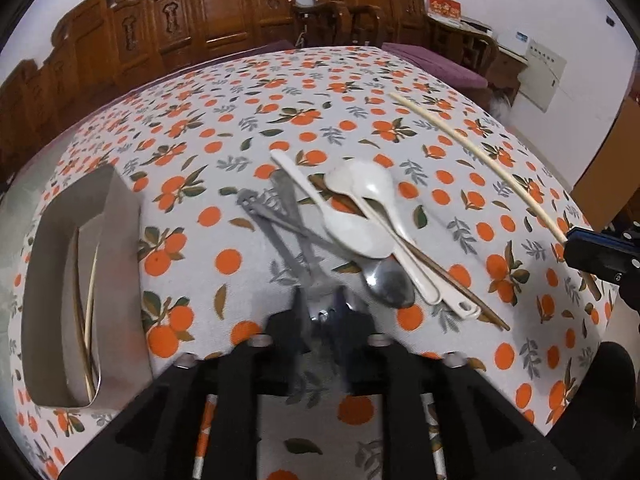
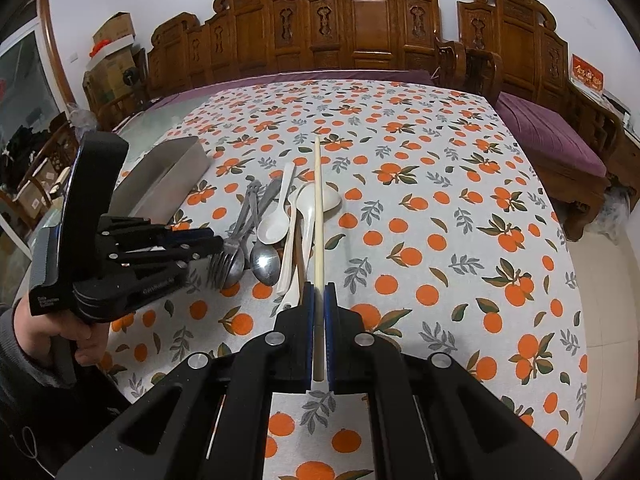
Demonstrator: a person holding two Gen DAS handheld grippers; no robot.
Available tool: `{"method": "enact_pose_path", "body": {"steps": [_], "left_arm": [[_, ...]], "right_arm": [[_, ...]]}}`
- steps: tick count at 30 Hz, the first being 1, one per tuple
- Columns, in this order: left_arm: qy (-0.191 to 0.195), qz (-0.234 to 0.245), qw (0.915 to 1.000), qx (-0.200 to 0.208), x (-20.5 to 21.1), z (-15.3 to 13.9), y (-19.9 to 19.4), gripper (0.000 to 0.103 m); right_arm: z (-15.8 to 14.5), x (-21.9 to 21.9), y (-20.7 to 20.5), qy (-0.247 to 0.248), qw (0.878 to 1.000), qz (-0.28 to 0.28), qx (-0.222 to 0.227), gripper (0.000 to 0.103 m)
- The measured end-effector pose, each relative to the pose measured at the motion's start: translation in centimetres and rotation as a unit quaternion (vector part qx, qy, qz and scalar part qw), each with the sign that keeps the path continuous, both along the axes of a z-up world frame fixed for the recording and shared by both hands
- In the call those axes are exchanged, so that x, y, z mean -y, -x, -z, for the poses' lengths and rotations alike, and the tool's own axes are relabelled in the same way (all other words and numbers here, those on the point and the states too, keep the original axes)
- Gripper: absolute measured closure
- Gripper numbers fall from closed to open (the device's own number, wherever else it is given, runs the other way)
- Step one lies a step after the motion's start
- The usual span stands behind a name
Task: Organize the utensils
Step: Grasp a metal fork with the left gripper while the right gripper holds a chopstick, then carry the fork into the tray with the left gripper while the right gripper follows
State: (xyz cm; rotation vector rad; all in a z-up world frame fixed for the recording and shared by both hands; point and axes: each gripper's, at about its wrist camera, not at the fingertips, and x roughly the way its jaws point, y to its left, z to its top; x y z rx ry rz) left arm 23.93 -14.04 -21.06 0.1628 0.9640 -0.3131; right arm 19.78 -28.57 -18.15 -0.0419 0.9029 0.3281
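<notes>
Orange-printed cloth covers the worktop (image 2: 440, 184), with wide bare room to the right of the utensil pile and toward the far edge. The right gripper (image 2: 319, 292) has its jaws clenched on a pale chopstick (image 2: 318, 208), which juts forward above the pile. The left gripper (image 1: 320, 312) hangs over the metal forks (image 2: 224, 260); its jaws are blurred there and part-open, pads not pressing anything I can make out. Only the left wrist view looks into the grey rectangular box (image 1: 120, 216) at the worktop's left, showing a few chopsticks inside. In the pile: three white spoons (image 1: 360, 188), one clear metal spoon (image 2: 265, 262), one dark chopstick (image 1: 460, 284); the fork count is unclear.
</notes>
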Motion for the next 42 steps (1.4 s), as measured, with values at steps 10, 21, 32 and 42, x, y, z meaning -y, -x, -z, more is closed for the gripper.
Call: {"method": "enact_pose_path", "body": {"steps": [10,21,32,42], "left_arm": [[0.017,-0.012,0.9991,-0.036,-0.2,1.1,-1.0,0.071],[0.023,-0.018,0.9986,-0.043,-1.2,0.9,-0.7,0.087],[0.023,-0.008,0.9991,-0.034,-1.7,0.0,0.4,0.097],[0.012,0.011,0.9994,-0.032,0.0,0.4,1.1,0.099]], "right_arm": [[0.1,0.0,0.1,0.000,1.000,-0.001,0.000,0.097],[0.0,-0.1,0.0,0.000,1.000,-0.002,0.001,0.097],[-0.1,-0.4,0.1,0.002,1.000,-0.006,0.000,0.097],[-0.1,-0.4,0.1,0.002,1.000,-0.005,0.001,0.097]]}}
